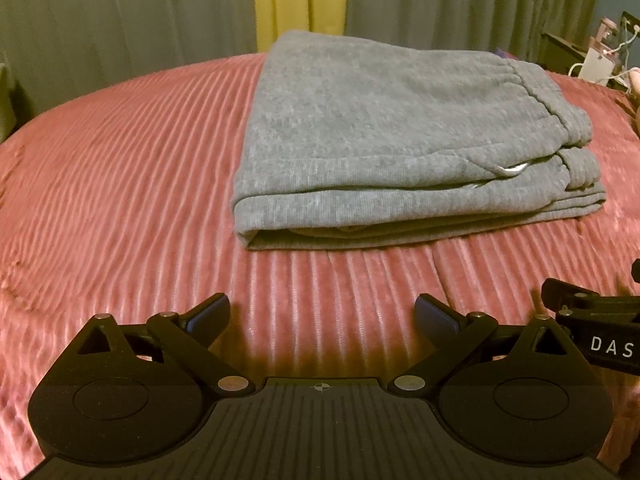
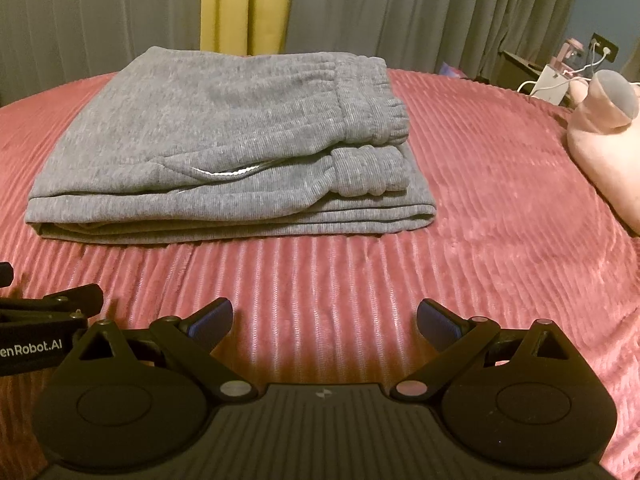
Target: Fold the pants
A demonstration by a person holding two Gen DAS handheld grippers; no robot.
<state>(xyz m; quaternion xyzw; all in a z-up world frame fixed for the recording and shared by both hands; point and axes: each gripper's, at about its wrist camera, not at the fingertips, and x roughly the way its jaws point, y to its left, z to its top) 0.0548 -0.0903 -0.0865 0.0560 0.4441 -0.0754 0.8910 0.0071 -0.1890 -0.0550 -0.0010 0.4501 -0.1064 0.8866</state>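
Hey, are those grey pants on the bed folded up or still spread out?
Folded. The grey pants lie as a compact stack on the pink bedspread, layered edges showing along the near side, cuffs stacked at the right.

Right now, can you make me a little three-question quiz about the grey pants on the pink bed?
1. True or false: the folded grey knit pants lie on the ribbed pink bedspread.
2. What touches the pants? A) the left gripper B) the right gripper C) neither.
3. Fill in: behind the bed, a ___ curtain strip hangs between grey curtains.

Key: 1 true. 2 C; both hang open above the bedspread, short of the pants. 3 yellow.
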